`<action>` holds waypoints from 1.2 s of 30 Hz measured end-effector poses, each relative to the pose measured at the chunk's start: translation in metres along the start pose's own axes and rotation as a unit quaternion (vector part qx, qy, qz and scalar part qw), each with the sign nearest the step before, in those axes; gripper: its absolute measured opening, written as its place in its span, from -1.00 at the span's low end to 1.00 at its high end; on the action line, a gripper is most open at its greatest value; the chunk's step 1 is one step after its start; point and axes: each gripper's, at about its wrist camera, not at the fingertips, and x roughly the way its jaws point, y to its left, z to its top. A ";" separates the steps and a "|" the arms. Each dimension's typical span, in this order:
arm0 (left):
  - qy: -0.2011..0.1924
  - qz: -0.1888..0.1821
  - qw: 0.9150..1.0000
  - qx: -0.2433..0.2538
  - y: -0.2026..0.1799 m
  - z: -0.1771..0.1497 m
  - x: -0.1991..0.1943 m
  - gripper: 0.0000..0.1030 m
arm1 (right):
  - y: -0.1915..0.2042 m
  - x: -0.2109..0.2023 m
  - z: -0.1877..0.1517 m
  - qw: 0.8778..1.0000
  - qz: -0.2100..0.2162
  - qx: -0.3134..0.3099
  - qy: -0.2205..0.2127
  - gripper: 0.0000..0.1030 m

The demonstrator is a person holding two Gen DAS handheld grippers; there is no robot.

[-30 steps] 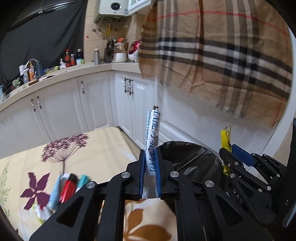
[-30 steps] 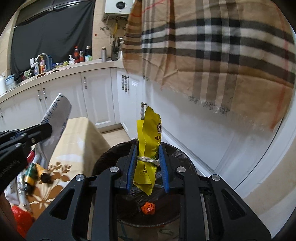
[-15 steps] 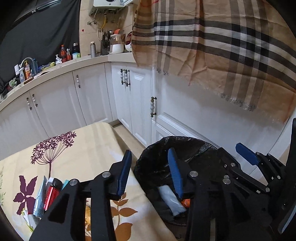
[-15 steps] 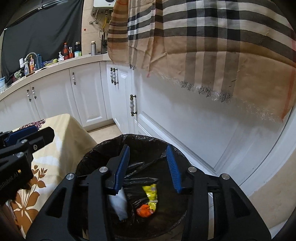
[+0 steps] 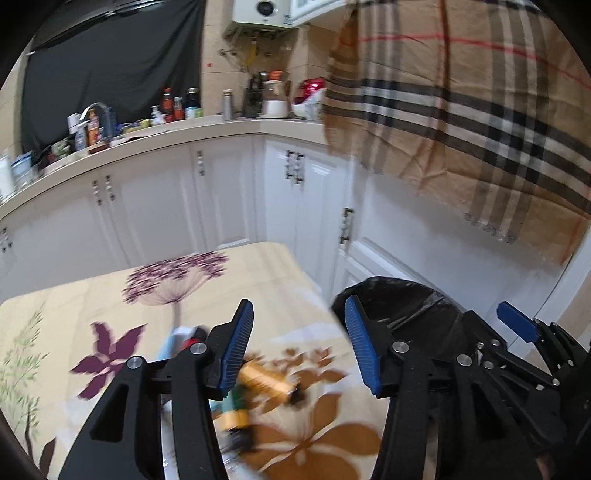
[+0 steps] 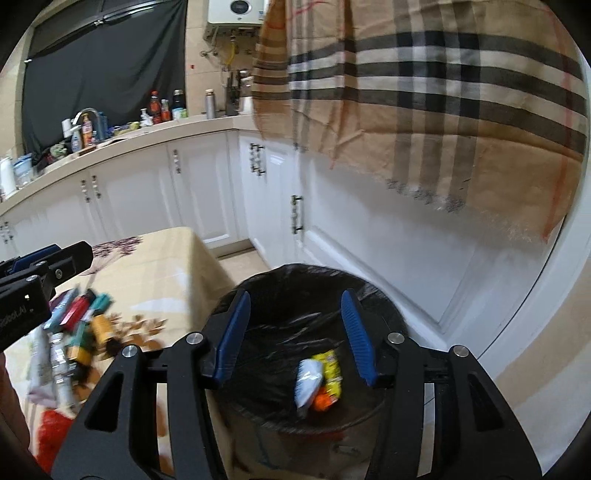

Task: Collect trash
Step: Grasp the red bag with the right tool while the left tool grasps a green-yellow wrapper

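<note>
left gripper [image 5: 299,347] jaws opening, empty, over surface [image 5: 92,302] | right gripper [image 6: 295,336] jaws opening, empty, above bin [image 6: 369,295] | risk: blurry clutter pile [image 6: 74,332] near edge, sloppy grab might knock stuff off

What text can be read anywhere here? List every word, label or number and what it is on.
"...obot.AI": white print on the side of the left gripper, start cut off by the picture's edge.
Bottle labels on the counter: too small to read.
Wrappers in the bin: print blurred, unreadable.
Packets on the table: blurred, unreadable.
Water heater display: unreadable.
</note>
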 end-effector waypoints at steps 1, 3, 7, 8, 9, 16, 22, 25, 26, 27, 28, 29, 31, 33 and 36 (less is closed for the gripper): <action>0.000 0.007 1.000 -0.004 0.008 -0.003 -0.006 0.00 | 0.005 -0.004 -0.002 1.000 0.006 -0.002 0.001 -0.03; 0.000 0.018 1.000 -0.011 0.021 -0.009 -0.016 0.00 | 0.017 -0.012 -0.006 1.000 0.015 -0.010 0.003 -0.03; 0.002 0.042 0.999 -0.029 0.049 -0.024 -0.036 0.01 | 0.040 -0.028 -0.014 0.999 0.034 -0.021 0.007 -0.03; 0.004 0.048 0.998 -0.034 0.056 -0.029 -0.041 0.01 | 0.045 -0.031 -0.016 0.999 0.038 -0.025 0.008 -0.03; 0.005 0.053 0.998 -0.038 0.063 -0.033 -0.046 0.01 | 0.052 -0.035 -0.018 0.999 0.043 -0.029 0.009 -0.03; 0.006 0.088 0.994 -0.058 0.097 -0.058 -0.073 0.01 | 0.088 -0.055 -0.035 0.996 0.071 -0.050 0.019 0.11; 0.011 0.112 0.991 -0.076 0.125 -0.080 -0.091 0.01 | 0.122 -0.071 -0.053 0.992 0.095 -0.080 0.025 0.15; 0.011 0.128 0.988 -0.085 0.138 -0.089 -0.100 0.01 | 0.137 -0.074 -0.062 0.989 0.108 -0.091 0.034 0.20; 0.011 0.133 0.987 -0.088 0.142 -0.091 -0.102 0.01 | 0.139 -0.074 -0.064 0.989 0.111 -0.093 0.036 0.25; 0.012 0.138 0.986 -0.091 0.148 -0.095 -0.104 0.01 | 0.143 -0.074 -0.067 0.988 0.114 -0.096 0.040 0.27; 0.013 0.142 0.985 -0.093 0.151 -0.097 -0.106 0.02 | 0.146 -0.074 -0.069 0.988 0.116 -0.097 0.042 0.29; 0.014 0.145 0.985 -0.096 0.155 -0.100 -0.107 0.04 | 0.149 -0.073 -0.072 0.987 0.119 -0.099 0.047 0.31; 0.017 0.150 0.983 -0.103 0.162 -0.106 -0.110 0.04 | 0.154 -0.071 -0.077 0.986 0.120 -0.105 0.057 0.34; 0.020 0.154 0.982 -0.108 0.167 -0.110 -0.112 0.05 | 0.157 -0.070 -0.082 0.985 0.119 -0.109 0.065 0.36; 0.023 0.154 0.981 -0.111 0.169 -0.113 -0.112 0.05 | 0.158 -0.068 -0.086 0.984 0.116 -0.112 0.076 0.36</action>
